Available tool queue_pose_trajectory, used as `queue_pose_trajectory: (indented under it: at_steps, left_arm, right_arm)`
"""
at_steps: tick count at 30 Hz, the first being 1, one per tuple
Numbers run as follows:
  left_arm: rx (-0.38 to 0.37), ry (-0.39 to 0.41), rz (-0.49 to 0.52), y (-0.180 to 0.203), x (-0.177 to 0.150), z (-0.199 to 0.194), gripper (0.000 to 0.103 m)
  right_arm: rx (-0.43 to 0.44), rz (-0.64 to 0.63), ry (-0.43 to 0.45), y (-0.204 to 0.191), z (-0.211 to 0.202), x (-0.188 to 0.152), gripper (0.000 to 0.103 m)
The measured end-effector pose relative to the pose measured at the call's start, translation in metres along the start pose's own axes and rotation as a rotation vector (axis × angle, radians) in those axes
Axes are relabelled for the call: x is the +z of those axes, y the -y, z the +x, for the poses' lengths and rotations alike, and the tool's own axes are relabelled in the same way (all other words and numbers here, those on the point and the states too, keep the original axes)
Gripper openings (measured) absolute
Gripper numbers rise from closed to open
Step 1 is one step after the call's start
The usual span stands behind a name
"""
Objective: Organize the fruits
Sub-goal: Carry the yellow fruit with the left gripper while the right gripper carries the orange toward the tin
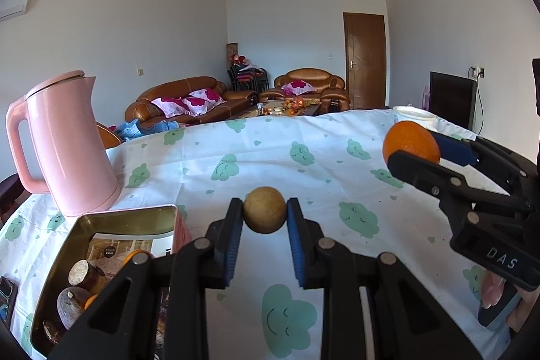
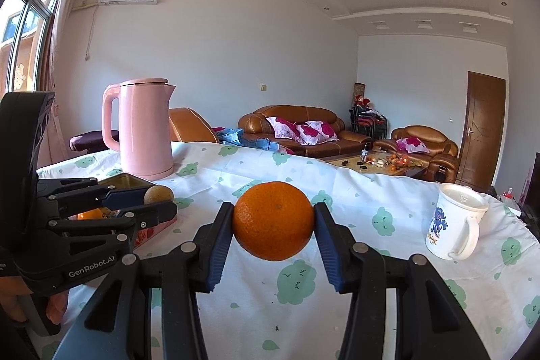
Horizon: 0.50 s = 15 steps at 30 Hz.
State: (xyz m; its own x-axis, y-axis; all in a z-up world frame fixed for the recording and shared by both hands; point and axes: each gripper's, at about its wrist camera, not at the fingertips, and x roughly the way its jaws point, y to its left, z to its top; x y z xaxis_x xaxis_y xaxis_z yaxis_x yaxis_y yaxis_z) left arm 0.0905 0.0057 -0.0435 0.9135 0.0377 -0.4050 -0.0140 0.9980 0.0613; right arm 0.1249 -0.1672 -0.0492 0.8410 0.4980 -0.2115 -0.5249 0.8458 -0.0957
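Nearest the left wrist camera, the left gripper point(image 1: 265, 214) pinches a small tan round fruit point(image 1: 265, 210) across its middle, one blue pad on each side, held clear above the desk point(image 1: 320, 164). The fruit looks light and firm, with a dull, slightly rough skin that should resist slipping; a hold across the widest part, as here, appears secure. At 8 o'clock of this gripper, just beside it, lies an open metal tin point(image 1: 101, 221) that already holds several brownish fruits and a glimpse of orange; it is judged the likely collecting place.

In the right wrist view, the right gripper point(image 2: 273, 225) pinches an orange point(image 2: 272, 221) at its equator, also lifted off the cloud-print cloth. The orange is probably heavier, with a yielding rind that may bruise under hard pressure; moderate squeeze seems advisable. The left gripper stands at 9 o'clock of the right one, near but apart.

Farther back, a pink kettle point(image 2: 141, 127) stands upright at 11 o'clock on the desk, behind the tin. A white mug point(image 2: 452, 221) stands at 3 o'clock, well apart from both fruits.
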Motion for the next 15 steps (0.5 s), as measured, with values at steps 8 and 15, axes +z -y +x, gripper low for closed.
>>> queue_pose_trajectory:
  at_steps: [8,15]
  left_arm:
    - [0.004,0.019,-0.006,-0.003,-0.002,-0.008,0.028]
    - [0.000,0.021,-0.011,-0.007,-0.004,-0.013,0.028]
  right_arm:
    - [-0.013,-0.033,0.017,-0.007,-0.004,0.001,0.049]
    - [-0.001,-0.031,0.013,-0.010,-0.004,0.001,0.049]
